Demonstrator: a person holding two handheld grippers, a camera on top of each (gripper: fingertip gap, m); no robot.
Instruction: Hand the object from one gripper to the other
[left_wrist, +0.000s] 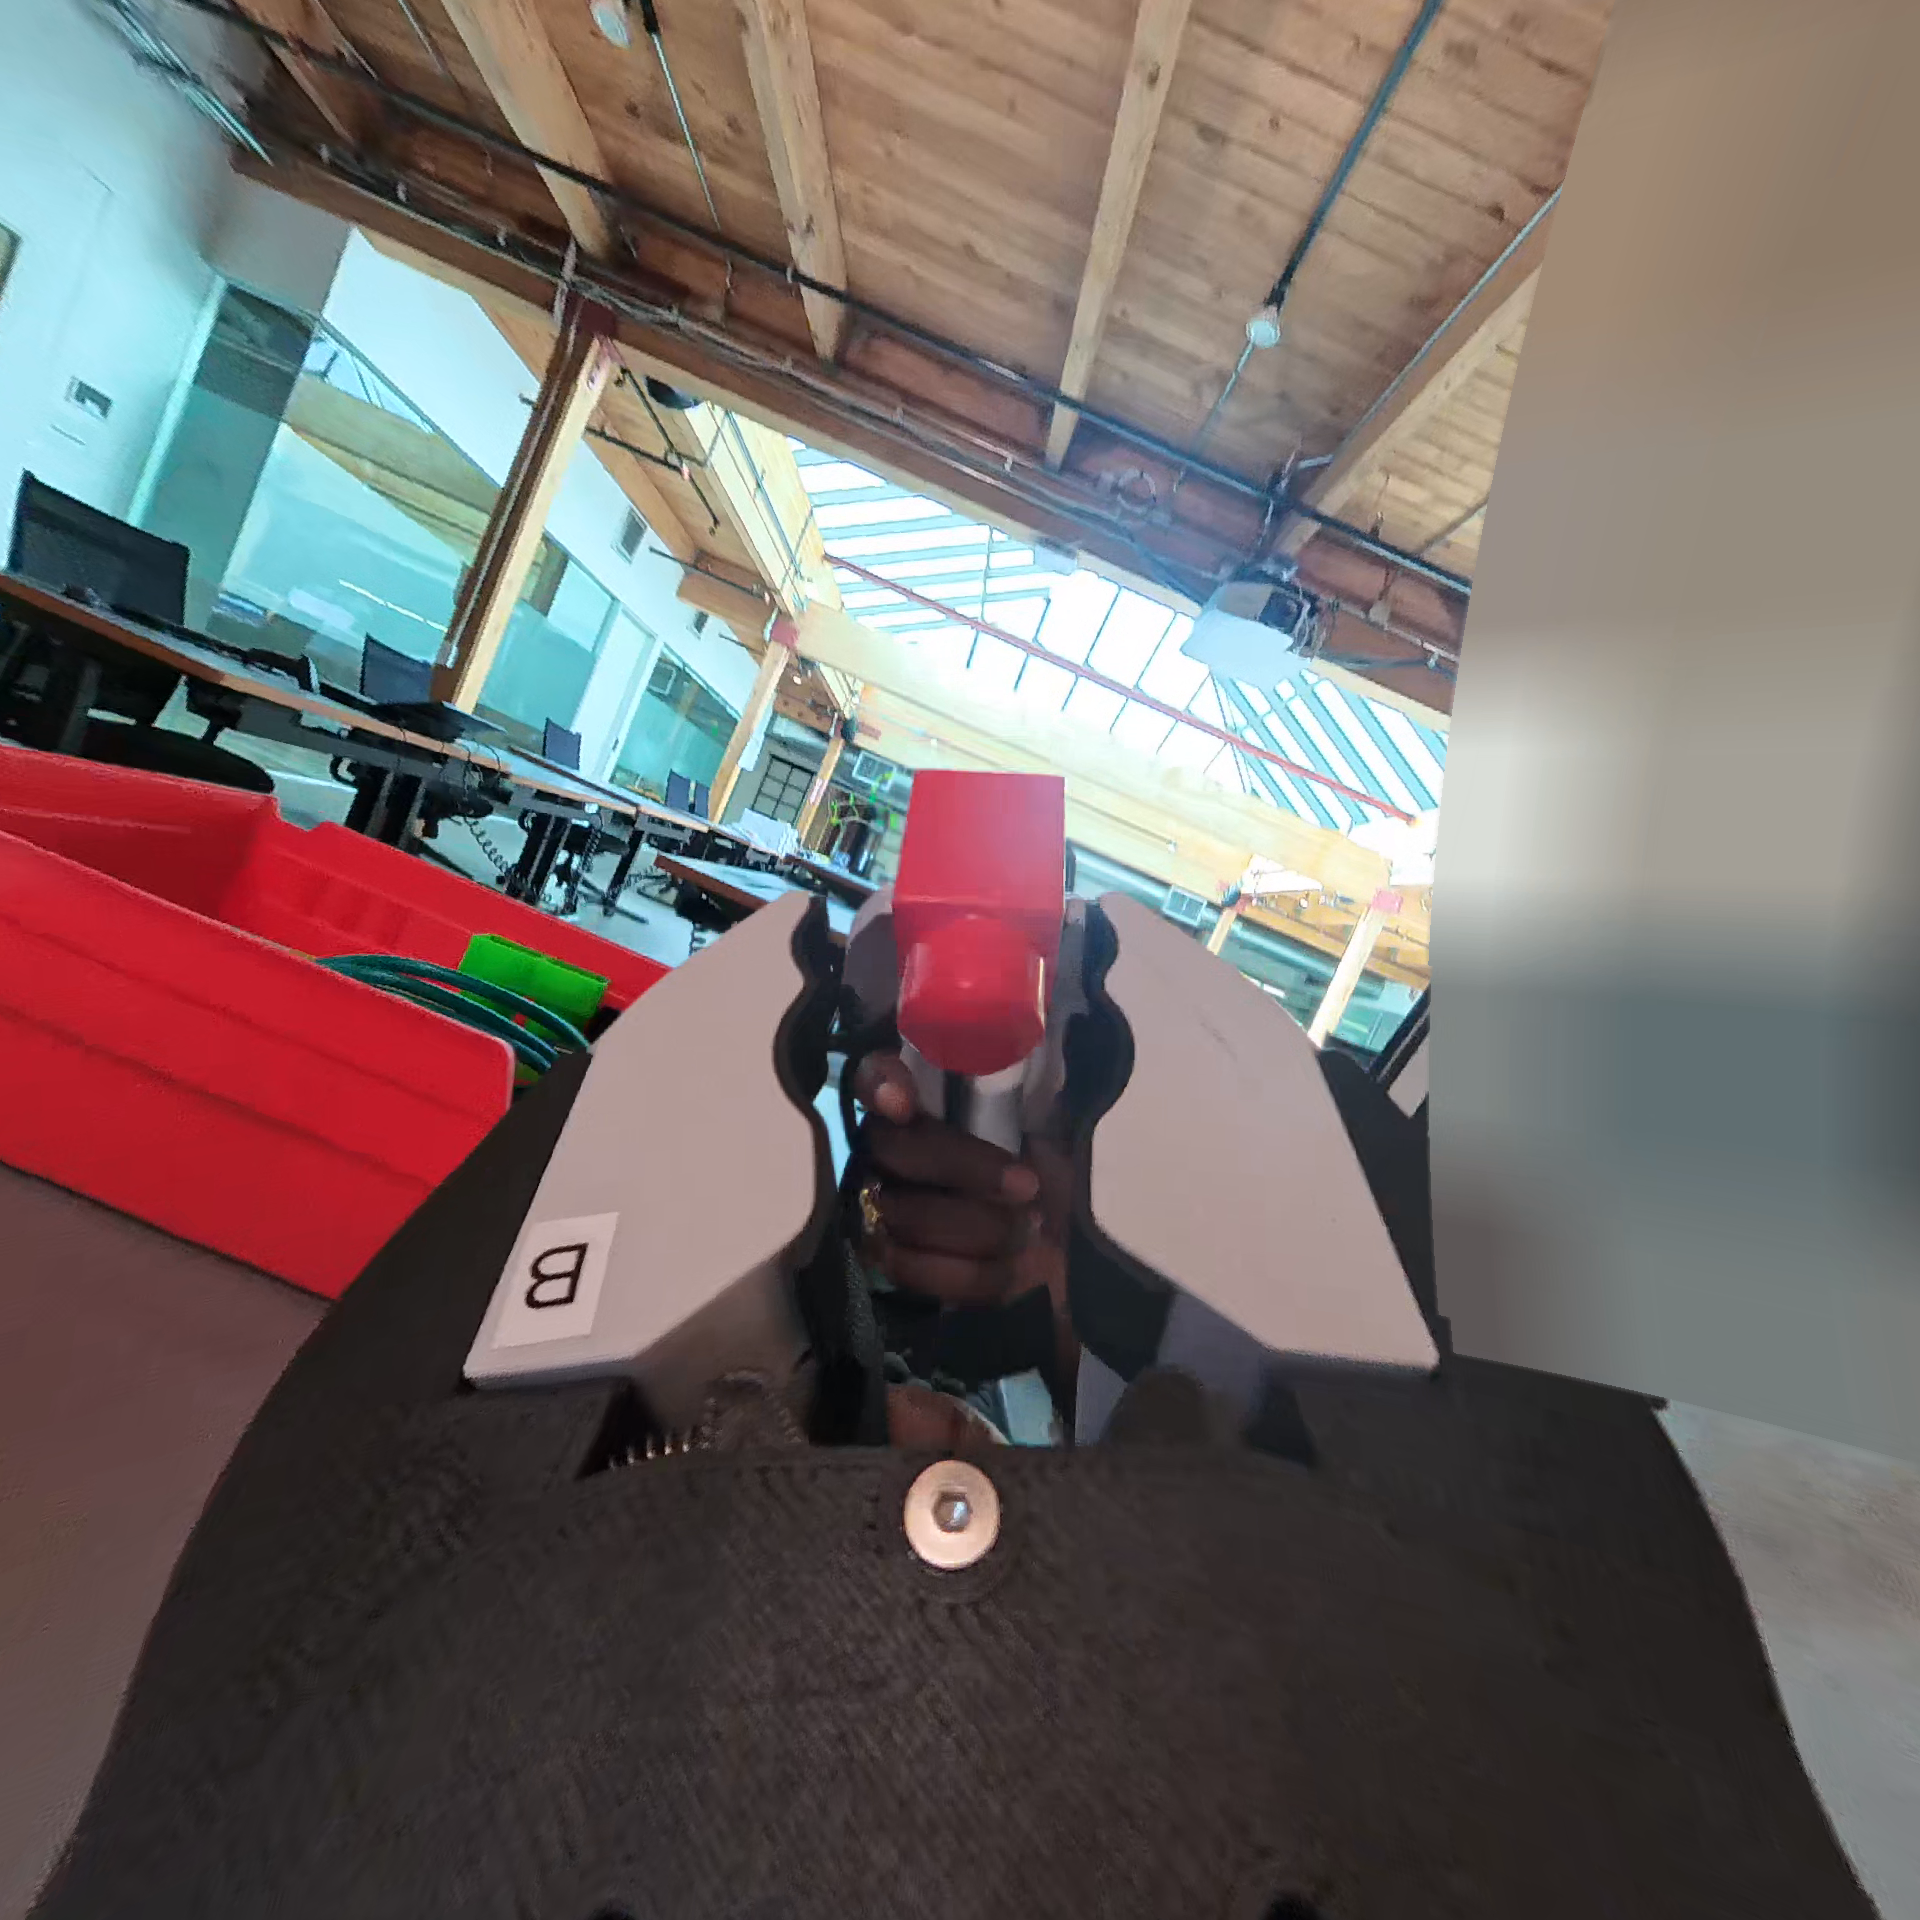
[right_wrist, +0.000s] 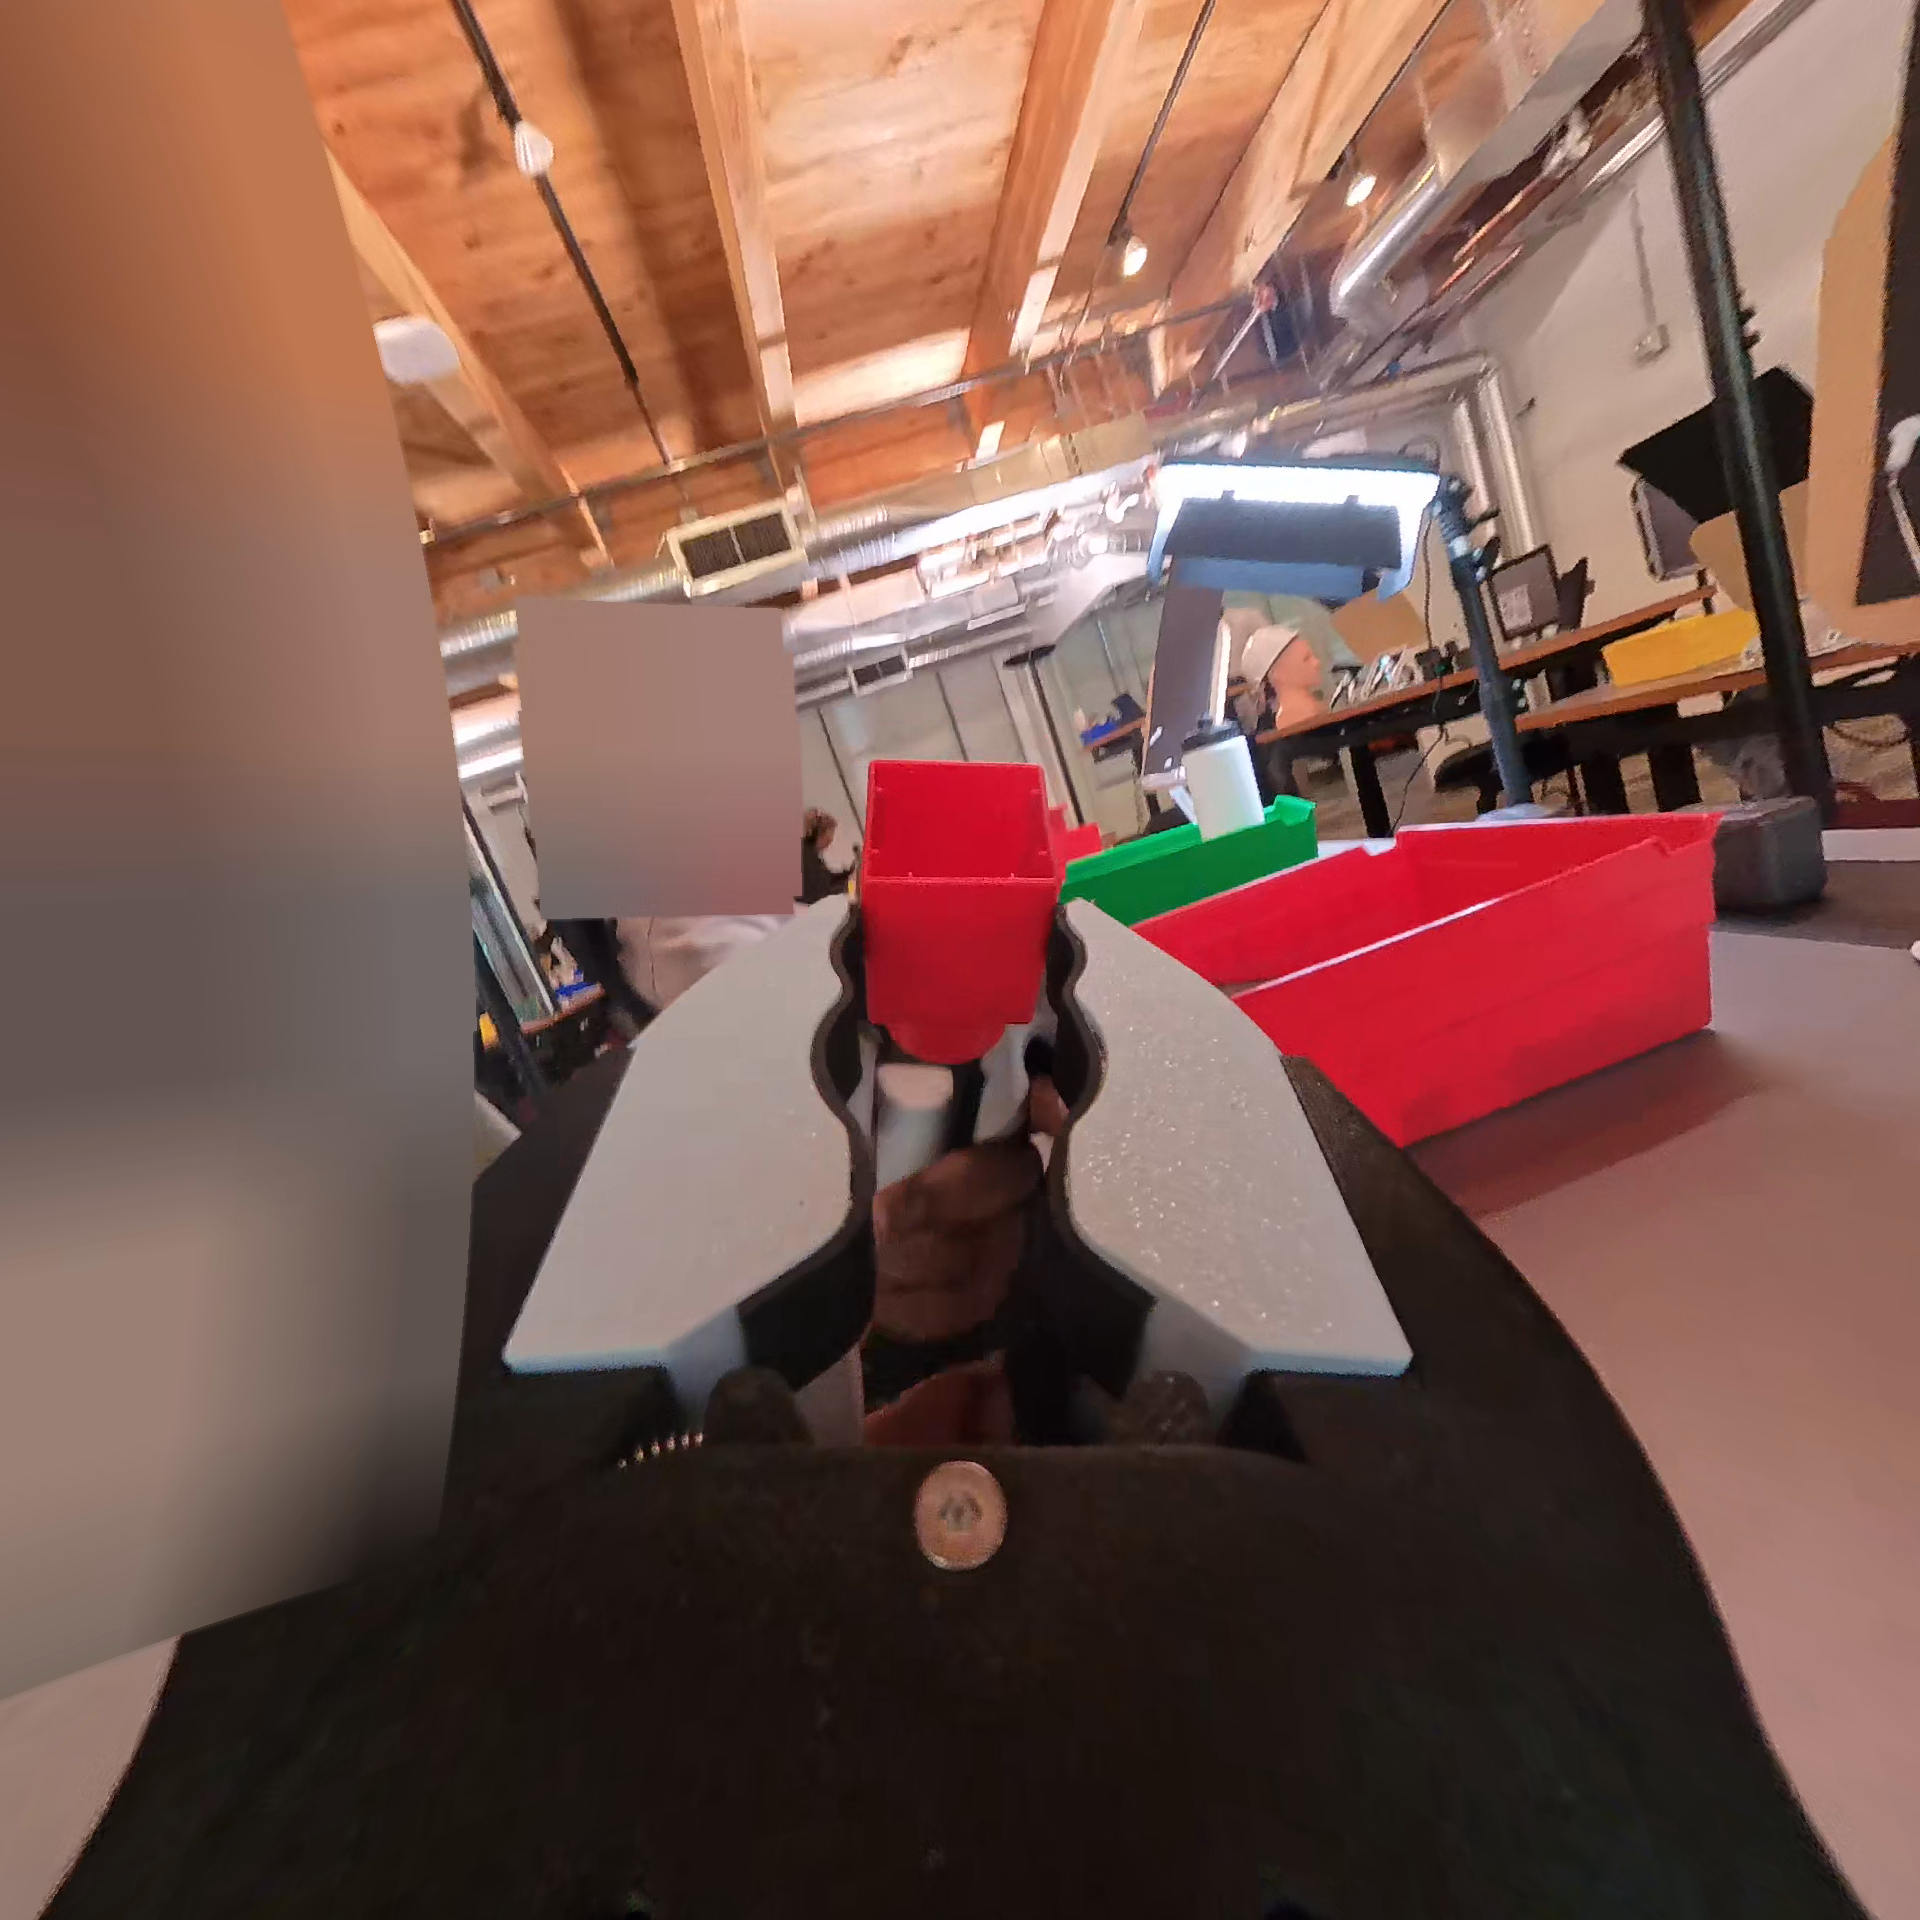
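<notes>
A red plastic piece, with a square open cup on top and a rounded stub below, is held up in the air between the two grippers. My right gripper is shut on the square body of the red piece, with both pads touching its sides. My left gripper faces it from the other side. Its jaws stand open around the stub with gaps on both sides. The right gripper's grey fingers and a hand show beyond the piece in the left wrist view. The left gripper's fingers show in the right wrist view.
Red bins lie on the grey table to the left, one holding a green block and green cable. In the right wrist view, red bins, a green bin with a white cup and a lamp-stand base are at the right. The tips of both grippers are at nearly the same place.
</notes>
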